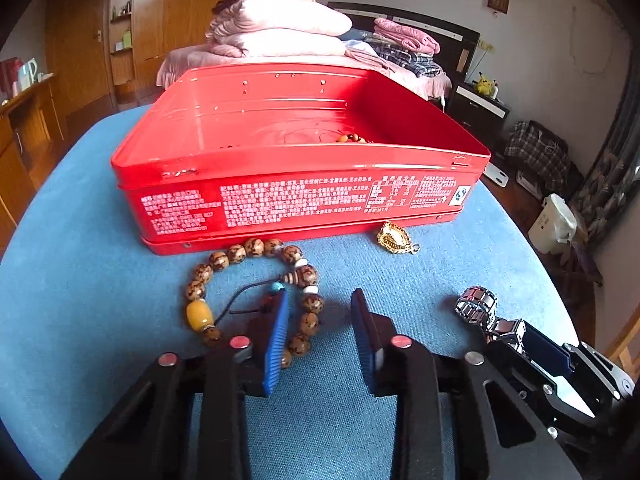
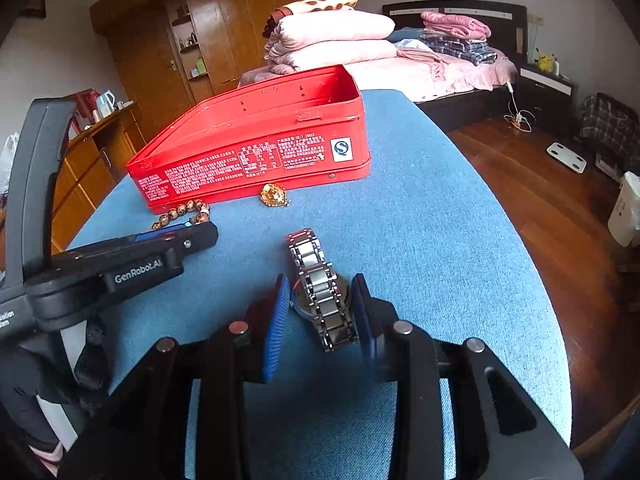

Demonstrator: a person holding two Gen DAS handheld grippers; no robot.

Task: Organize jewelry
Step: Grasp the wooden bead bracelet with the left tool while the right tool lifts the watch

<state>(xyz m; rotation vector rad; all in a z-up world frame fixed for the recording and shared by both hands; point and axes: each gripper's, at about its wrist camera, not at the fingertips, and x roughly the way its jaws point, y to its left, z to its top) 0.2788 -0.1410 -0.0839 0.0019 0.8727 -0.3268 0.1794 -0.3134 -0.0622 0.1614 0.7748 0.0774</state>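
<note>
Progress partial: red tin (image 1: 280, 200) holds one beaded piece (image 1: 351, 138). Outside on the cloth remain the bead bracelet (image 1: 256, 292), straddled unpinched by the left gripper (image 1: 320, 320); gold pendant (image 1: 396, 238); and steel watch (image 2: 320, 292), pinched by the right gripper (image 2: 320, 308).

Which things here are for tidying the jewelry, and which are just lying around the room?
For the job:
- red tin
- bead bracelet
- gold pendant
- metal watch
- beads in the tin

Just lying about:
- folded bedding
- yellow toy
- floor scale
- white bin
</note>
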